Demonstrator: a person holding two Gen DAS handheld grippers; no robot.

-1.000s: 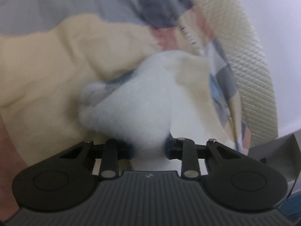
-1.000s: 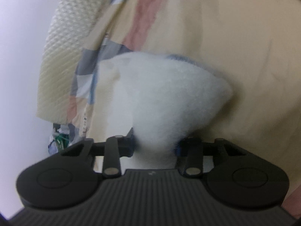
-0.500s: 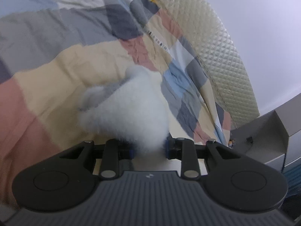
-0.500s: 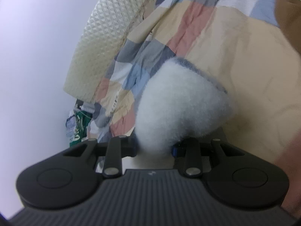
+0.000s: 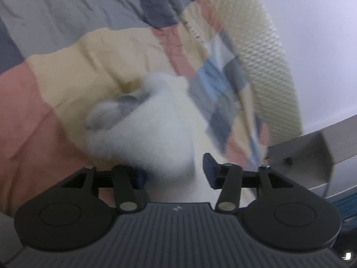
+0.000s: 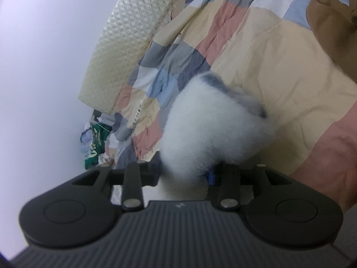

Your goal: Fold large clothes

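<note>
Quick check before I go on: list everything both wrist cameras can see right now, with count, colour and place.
Fleece garment: one, fluffy white with a grey trim edge, bunched at both claws, over the bed.
Patchwork bedcover: one, cream, pink, grey and blue blocks, spread over the bed.
Quilted mattress: one, cream, diamond-stitched, at the bed's edge by the wall.
Brown cloth: one, upper right of the right wrist view, lying on the bedcover.
Clothes pile: one heap, green and white, beyond the bed's edge.
Grey cabinet: one, right edge of the left wrist view.
Wall: pale, plain.
Left claw: black, open, fleece lying between the fingers.
Right claw: black, shut on the fleece.
</note>
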